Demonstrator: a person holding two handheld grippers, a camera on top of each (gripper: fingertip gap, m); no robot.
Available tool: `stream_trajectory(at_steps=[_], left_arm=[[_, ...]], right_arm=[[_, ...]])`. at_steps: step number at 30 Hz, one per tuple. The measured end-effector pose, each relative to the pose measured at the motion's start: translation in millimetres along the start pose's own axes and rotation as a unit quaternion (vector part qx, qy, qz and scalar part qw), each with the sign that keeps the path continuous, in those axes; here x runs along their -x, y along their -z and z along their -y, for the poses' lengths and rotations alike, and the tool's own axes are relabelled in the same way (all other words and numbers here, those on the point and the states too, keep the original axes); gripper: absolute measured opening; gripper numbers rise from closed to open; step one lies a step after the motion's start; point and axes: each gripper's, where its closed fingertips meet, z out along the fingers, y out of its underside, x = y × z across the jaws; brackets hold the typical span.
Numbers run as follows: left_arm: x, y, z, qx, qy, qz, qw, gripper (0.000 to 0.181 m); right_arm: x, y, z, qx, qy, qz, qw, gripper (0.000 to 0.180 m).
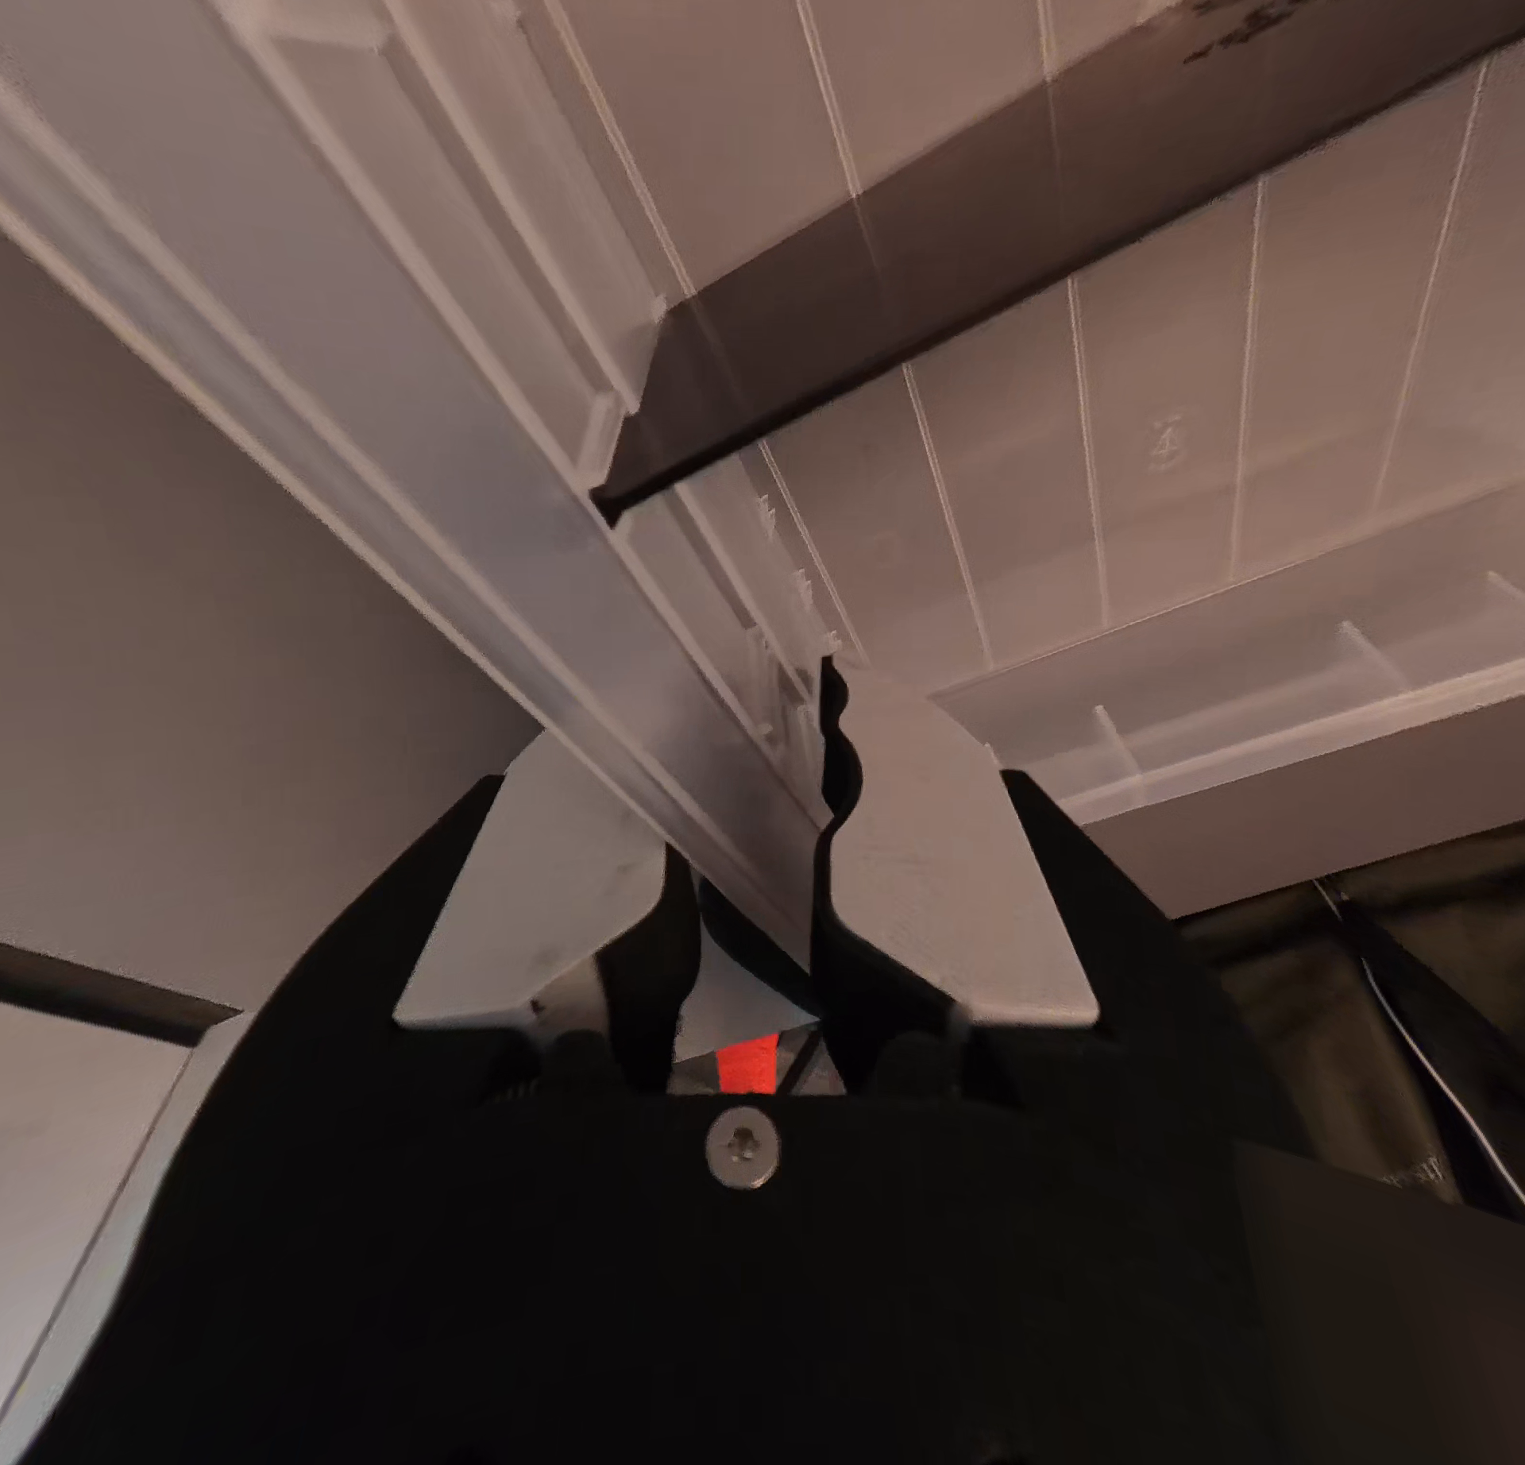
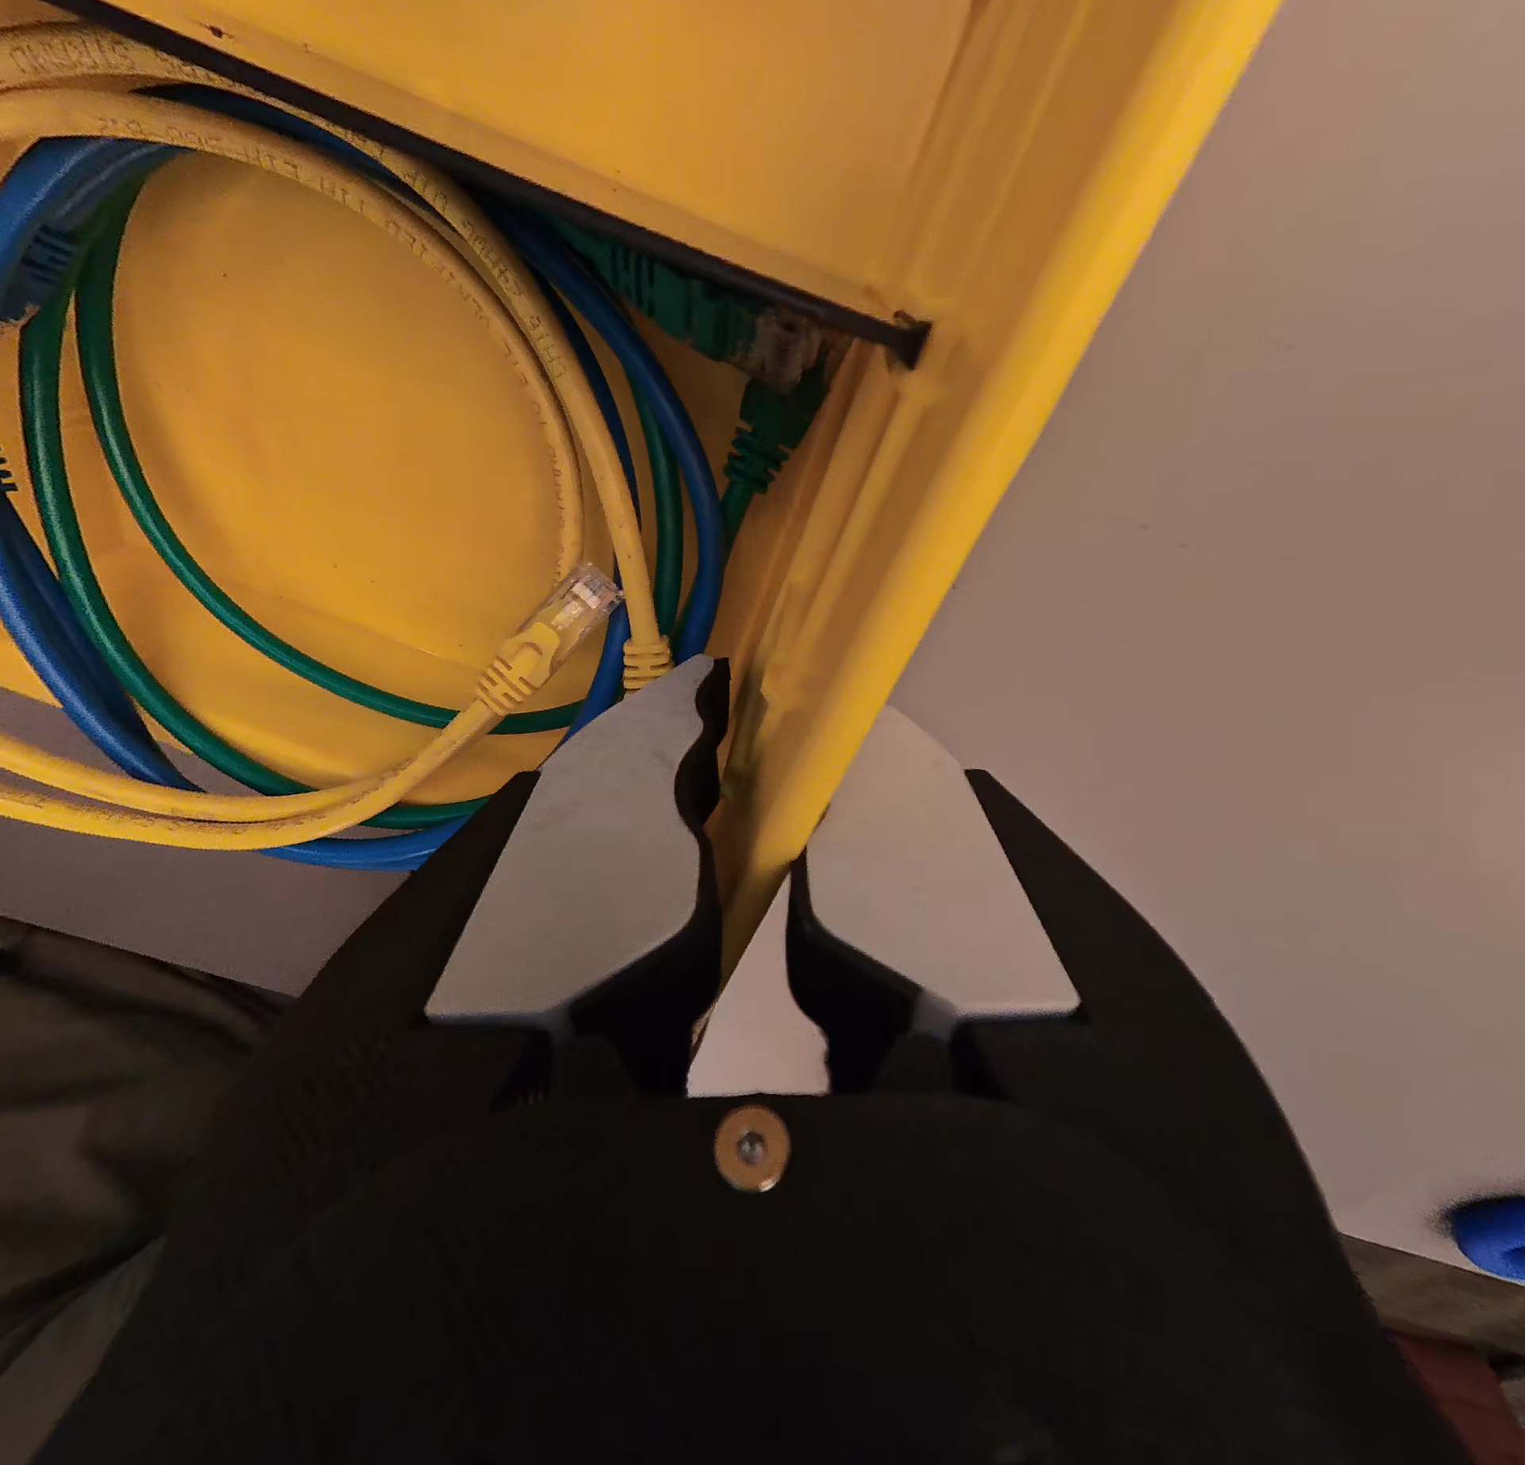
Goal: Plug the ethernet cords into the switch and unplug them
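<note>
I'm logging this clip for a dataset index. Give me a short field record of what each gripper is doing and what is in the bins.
left gripper: shut on the rim of the clear bin
clear bin contents: dividers visible, no cords seen
right gripper: shut on the rim of the yellow bin
yellow bin contents: coiled yellow cord, blue cord, green cord
cords: all loose, unplugged
switch: not in view
surface: white table

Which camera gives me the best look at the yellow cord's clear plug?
The right wrist view: the yellow cord's plug lies unobstructed in the yellow bin, atop coiled cords. The left wrist view shows none of it.
</note>
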Motion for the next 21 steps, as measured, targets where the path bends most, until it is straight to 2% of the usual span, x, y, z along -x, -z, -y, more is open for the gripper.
stream_trajectory(at_steps=[2,5,7,9,11,13,14,15,17,21], left_arm=[[-10,1,1,0.000,-0.019,-0.004,1.000,0.033],[-18,13,1,-0.027,-0.039,-0.011,0.999,0.034],[-21,27,1,-0.068,-0.048,-0.015,0.996,0.038],[-20,45,0,-0.115,-0.051,-0.011,0.992,0.041],[-21,65,-2,-0.171,-0.052,-0.014,0.984,0.040],[-17,85,-3,-0.224,-0.050,-0.003,0.973,0.043],[-17,93,-2,-0.247,-0.046,-0.002,0.968,0.043],[-18,100,-3,-0.265,-0.044,-0.004,0.963,0.043],[-19,110,-2,-0.291,-0.047,0.000,0.956,0.043],[-27,119,-5,-0.312,-0.064,0.000,0.948,0.045]], right_arm=[[-3,2,2,-0.011,0.009,-0.019,1.000,0.017],[-7,26,11,-0.074,-0.011,-0.057,0.996,0.023],[-11,62,9,-0.126,-0.051,-0.120,0.983,0.029],[14,110,18,-0.230,-0.043,-0.156,0.960,0.029],[73,161,40,-0.377,0.019,-0.143,0.915,0.029],[182,193,60,-0.512,0.160,-0.027,0.844,0.037],[240,194,61,-0.539,0.243,0.046,0.805,0.041],[282,181,58,-0.522,0.288,0.108,0.796,0.045],[322,139,63,-0.417,0.276,0.179,0.847,0.051],[317,69,85,-0.271,0.202,0.159,0.928,0.048]])
